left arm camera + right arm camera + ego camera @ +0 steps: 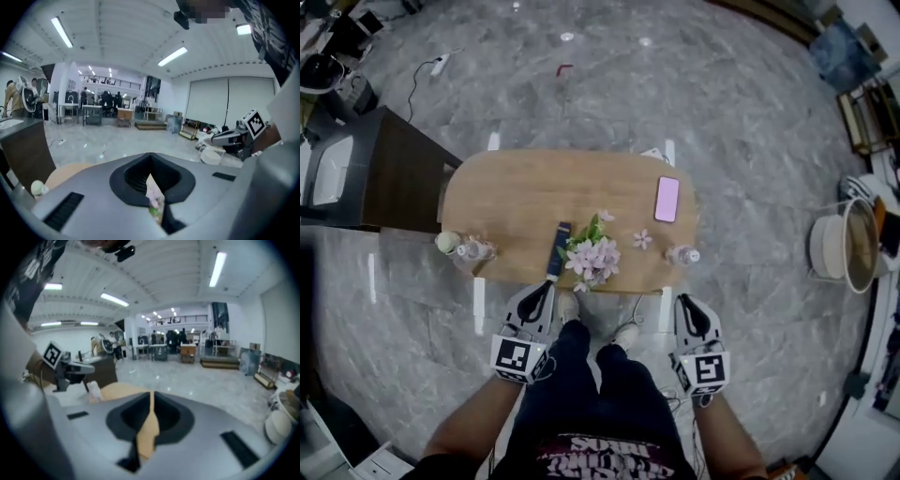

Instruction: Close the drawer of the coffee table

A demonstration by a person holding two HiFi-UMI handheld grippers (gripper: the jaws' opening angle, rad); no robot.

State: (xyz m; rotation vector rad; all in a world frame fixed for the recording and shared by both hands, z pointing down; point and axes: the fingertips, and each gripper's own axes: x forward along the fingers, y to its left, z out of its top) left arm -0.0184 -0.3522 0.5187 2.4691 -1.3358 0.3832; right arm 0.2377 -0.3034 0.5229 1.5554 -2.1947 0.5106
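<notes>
My dark trousers (581, 375) stand at the near edge of the oval light-wood coffee table (516, 197). No drawer juts out there, so I judge it pushed home. Best to back off straight, clear of the pink flowers (593, 258). My left gripper (546, 289) and right gripper (684, 302) are both closed and empty.

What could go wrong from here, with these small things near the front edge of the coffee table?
1. The clear bottle and the flowers sit close to the front edge of the coffee table; a hard push there may topple them.
2. No drawer front shows in the head view, so the left hand-held gripper and the right hand-held gripper, both shut, might reach blindly.
</notes>
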